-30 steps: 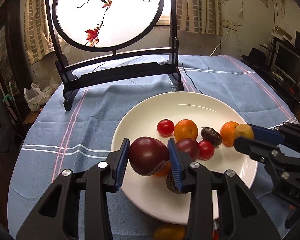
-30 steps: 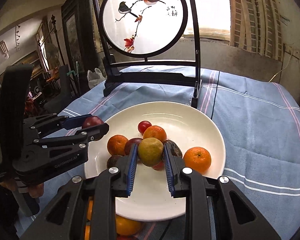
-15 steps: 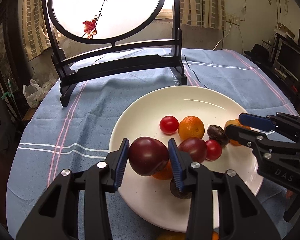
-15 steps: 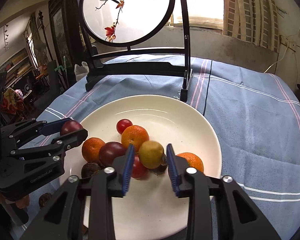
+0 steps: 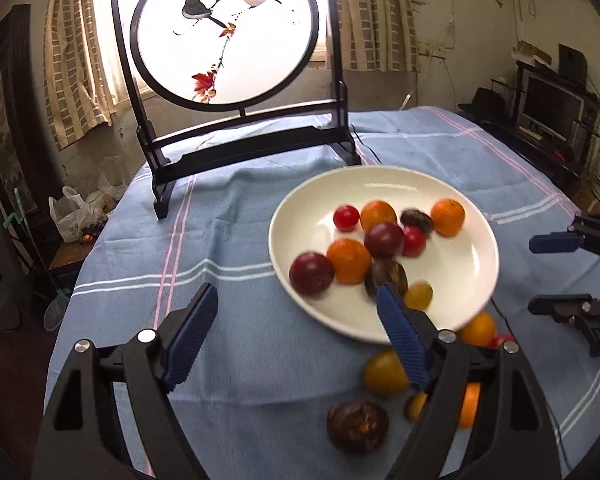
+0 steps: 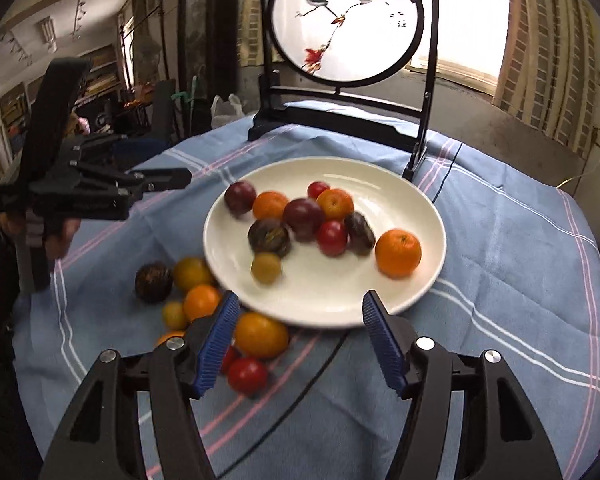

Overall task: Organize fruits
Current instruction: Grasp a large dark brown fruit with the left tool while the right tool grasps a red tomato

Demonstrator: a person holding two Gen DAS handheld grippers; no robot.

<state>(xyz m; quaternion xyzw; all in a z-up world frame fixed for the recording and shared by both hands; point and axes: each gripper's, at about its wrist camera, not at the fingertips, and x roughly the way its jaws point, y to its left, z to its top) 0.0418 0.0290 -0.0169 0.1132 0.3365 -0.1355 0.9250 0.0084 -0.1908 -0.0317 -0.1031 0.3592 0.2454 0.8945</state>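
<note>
A white plate [image 5: 296,208] [image 6: 380,184] on the blue cloth holds several fruits: plums, oranges, cherry tomatoes. The dark red plum [image 5: 311,273] [image 6: 240,197] lies at the plate's left edge. The small yellow-green fruit [image 5: 418,295] [image 6: 265,267] lies near the front rim. My left gripper [image 5: 296,328] is open and empty, pulled back left of the plate. My right gripper [image 6: 298,340] is open and empty, in front of the plate. Loose fruits lie on the cloth by the plate: a brown passion fruit [image 5: 357,426] [image 6: 153,282], oranges [image 6: 260,334], a tomato [image 6: 247,376].
A black-framed round screen with painted birds [image 5: 228,32] [image 6: 346,20] stands behind the plate on the table. A dark cable [image 6: 300,392] runs across the cloth in front. The table edge drops off at left and right.
Both grippers opened and pulled back from the plate. The plum left the left gripper and the yellow-green fruit left the right gripper; both now lie on the plate.
</note>
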